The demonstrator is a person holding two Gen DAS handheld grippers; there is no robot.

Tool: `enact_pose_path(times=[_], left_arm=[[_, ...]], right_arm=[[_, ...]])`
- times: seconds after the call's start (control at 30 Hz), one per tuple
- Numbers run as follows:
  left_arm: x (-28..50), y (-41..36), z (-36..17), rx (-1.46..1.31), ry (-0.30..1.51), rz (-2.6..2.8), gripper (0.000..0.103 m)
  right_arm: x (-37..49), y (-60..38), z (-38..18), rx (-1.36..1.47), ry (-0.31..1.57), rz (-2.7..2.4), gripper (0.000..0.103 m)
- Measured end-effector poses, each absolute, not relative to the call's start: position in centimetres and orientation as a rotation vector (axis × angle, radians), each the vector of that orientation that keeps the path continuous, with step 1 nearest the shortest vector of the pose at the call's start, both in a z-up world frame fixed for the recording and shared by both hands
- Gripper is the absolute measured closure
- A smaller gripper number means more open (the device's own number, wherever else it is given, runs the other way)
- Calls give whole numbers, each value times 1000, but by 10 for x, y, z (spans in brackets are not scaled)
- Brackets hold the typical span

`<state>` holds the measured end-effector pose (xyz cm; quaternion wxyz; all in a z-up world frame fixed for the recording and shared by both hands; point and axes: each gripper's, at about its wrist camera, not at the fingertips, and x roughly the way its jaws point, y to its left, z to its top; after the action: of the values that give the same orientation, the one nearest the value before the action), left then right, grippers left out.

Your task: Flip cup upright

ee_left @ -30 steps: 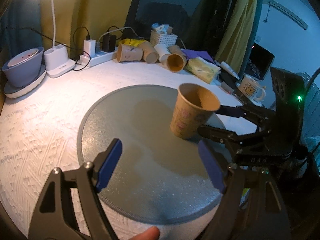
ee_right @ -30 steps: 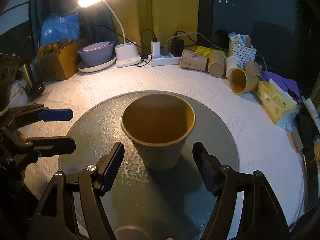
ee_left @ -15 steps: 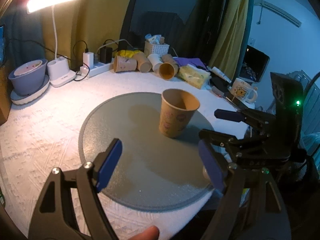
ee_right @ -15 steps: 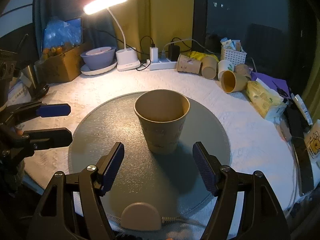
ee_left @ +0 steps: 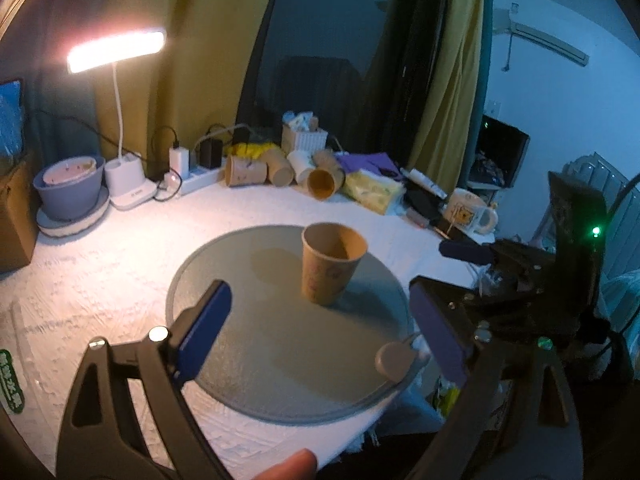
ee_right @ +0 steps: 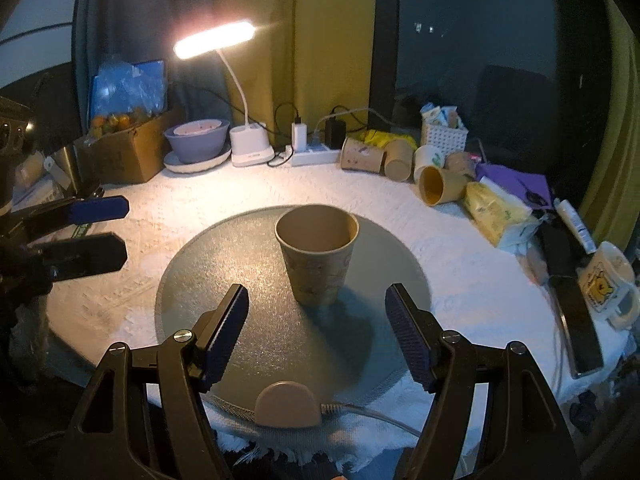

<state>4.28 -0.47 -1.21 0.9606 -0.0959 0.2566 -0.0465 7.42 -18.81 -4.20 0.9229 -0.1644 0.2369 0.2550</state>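
I see the paper cup standing upright, mouth up, near the middle of the round grey mat, just above frame centre in the right wrist view. My right gripper sits low in the frame, level and aimed straight at the cup, jaws spread wide and holding nothing; the cup stands beyond the blue pads, clear of both. In the left wrist view my left gripper is also wide open and empty, angled across the mat with the cup beyond its tips, apart from them. The right gripper shows at the right edge there. A desk lamp glows in the upper left.
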Motion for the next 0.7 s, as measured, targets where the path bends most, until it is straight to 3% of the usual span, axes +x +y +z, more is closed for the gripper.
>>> enact_pose_path(times=[0.7], left_arm=[[-9,-37,50,-120,315,-31,10]], right_arm=[[8,-209,27,-230,335,452,29]])
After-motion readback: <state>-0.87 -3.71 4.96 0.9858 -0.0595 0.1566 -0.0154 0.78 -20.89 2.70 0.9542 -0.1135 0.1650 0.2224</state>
